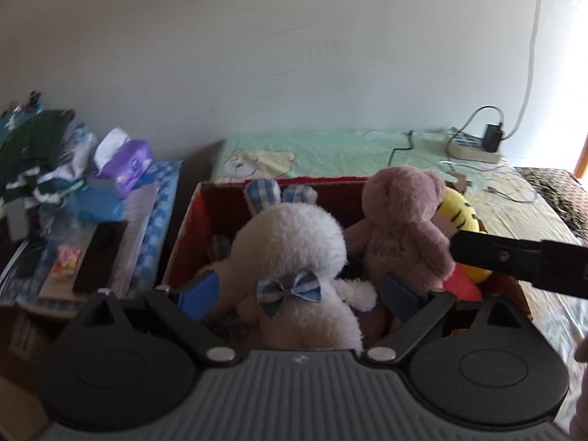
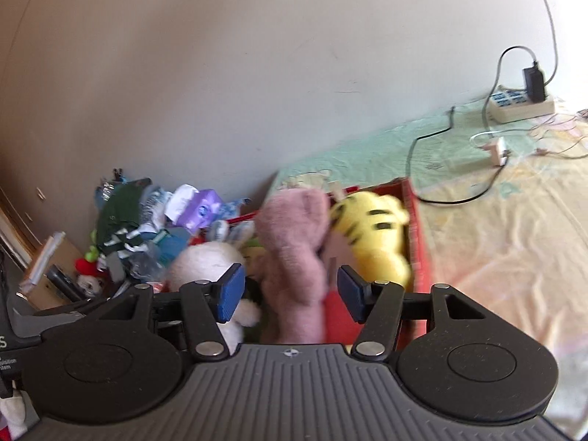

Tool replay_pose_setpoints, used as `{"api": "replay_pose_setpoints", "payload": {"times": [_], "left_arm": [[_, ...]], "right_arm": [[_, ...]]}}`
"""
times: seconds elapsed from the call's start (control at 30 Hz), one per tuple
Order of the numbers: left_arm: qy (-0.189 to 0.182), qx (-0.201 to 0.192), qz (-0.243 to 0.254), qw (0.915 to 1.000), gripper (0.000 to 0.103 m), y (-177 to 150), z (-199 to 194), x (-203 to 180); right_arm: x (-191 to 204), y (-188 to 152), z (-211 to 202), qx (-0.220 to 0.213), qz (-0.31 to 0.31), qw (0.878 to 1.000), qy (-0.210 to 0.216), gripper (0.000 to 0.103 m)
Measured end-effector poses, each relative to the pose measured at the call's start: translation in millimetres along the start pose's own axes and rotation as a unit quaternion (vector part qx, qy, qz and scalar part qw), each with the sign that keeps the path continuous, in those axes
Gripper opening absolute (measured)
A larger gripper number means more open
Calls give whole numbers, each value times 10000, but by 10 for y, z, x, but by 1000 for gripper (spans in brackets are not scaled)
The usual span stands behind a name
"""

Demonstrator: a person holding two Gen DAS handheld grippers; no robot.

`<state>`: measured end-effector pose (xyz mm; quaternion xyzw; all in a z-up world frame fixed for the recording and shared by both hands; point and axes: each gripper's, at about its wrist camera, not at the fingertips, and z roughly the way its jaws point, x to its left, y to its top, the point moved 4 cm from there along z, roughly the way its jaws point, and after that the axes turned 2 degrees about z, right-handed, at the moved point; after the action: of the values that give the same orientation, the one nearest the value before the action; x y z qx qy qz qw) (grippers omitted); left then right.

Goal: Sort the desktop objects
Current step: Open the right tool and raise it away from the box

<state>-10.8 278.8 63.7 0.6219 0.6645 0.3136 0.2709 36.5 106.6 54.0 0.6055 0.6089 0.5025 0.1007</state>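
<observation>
Box (image 1: 183, 235): red cardboard, stands on the bed with the green and yellow sheet (image 2: 496, 228), near the wall.
White rabbit (image 1: 294, 257): sits in the box at the left, blue checked bow at its neck.
Pink bear (image 1: 400, 228): upright in the box, just beside the rabbit.
Yellow tiger (image 2: 375, 235): at the right end of the box, touching the bear.
Left tool (image 1: 299, 290): released, fingers spread on both sides of the rabbit.
Right tool (image 2: 290, 292): released, fingers apart, the bear between them.
Power strip (image 2: 522, 104): by the wall, well apart.
</observation>
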Motion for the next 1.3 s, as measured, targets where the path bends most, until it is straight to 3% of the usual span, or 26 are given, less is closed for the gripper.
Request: {"api": "replay_pose_setpoints", "payload": {"times": [0.17, 0.37, 0.6, 0.73, 0.9, 1.1, 1.3], "left_arm": [[147, 558, -243, 9980, 102, -9, 68, -242], [304, 512, -135, 9981, 102, -26, -48, -663], [195, 894, -97, 9958, 103, -128, -2, -1177], [1, 1179, -107, 9930, 103, -210, 59, -1440], [38, 1362, 172, 9905, 103, -337, 122, -1773], [32, 1496, 385, 9880, 102, -420, 112, -2033], [148, 1490, 346, 9881, 102, -442, 64, -2060]], "right_arm": [[-231, 57, -227, 30, -67, 9999, -152, 61], [-514, 77, -449, 77, -247, 9983, -514, 65], [-887, 34, -635, 247, -370, 9912, -1251, 70], [-1190, 4, -758, 324, -164, 9852, -1676, 71], [-1475, -56, -892, 400, 26, 9762, -2132, 74], [-1632, -142, -1019, 444, 204, 9724, -2283, 78], [-1633, -175, -1015, 408, 128, 9728, -2275, 82]]}}
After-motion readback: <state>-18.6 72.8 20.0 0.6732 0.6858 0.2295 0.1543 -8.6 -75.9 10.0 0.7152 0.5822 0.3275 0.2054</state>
